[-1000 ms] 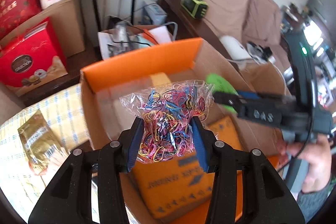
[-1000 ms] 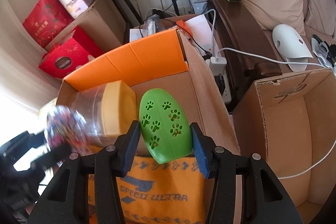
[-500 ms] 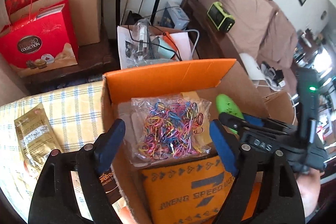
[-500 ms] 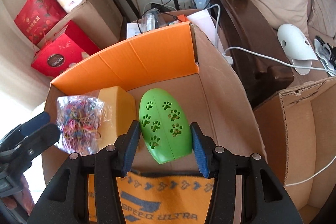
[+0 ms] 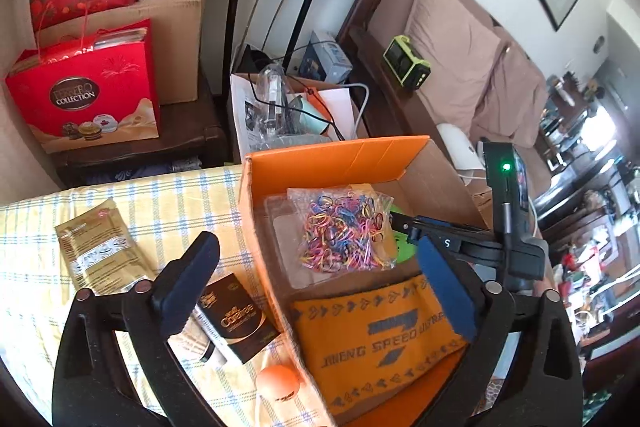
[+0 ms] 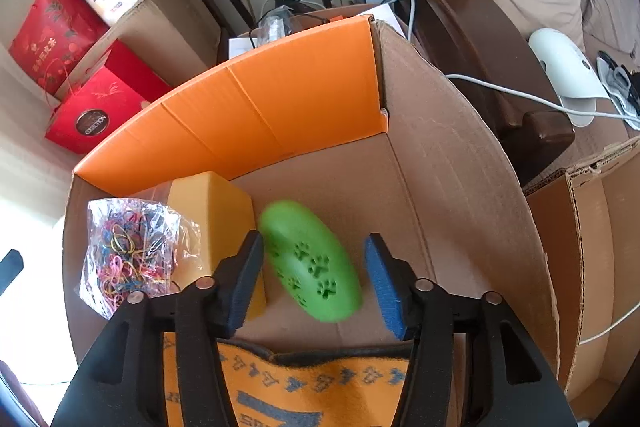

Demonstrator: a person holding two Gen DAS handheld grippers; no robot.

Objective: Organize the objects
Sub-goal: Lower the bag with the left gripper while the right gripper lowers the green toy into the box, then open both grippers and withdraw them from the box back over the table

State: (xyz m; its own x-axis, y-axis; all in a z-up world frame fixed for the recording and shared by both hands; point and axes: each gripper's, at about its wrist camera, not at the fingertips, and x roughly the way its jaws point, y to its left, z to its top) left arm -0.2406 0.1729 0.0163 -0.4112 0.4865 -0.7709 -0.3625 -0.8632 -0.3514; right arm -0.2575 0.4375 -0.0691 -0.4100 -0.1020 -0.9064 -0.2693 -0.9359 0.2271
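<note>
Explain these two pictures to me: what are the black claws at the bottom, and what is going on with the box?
No robot here: a person holds a two-finger tool in each hand, each with a camera looking along its fingers. One picture shows the left gripper, jaws opening, holding nothing; the bag of rubber bands lies in the cardboard box. The other shows the right gripper opening around a green paw-print toy in that box. Outside, on the checked cloth, lie a gold packet and a dark carton.

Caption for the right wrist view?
Right gripper opening over green toy in cardboard box, beside bag of bands.
</note>
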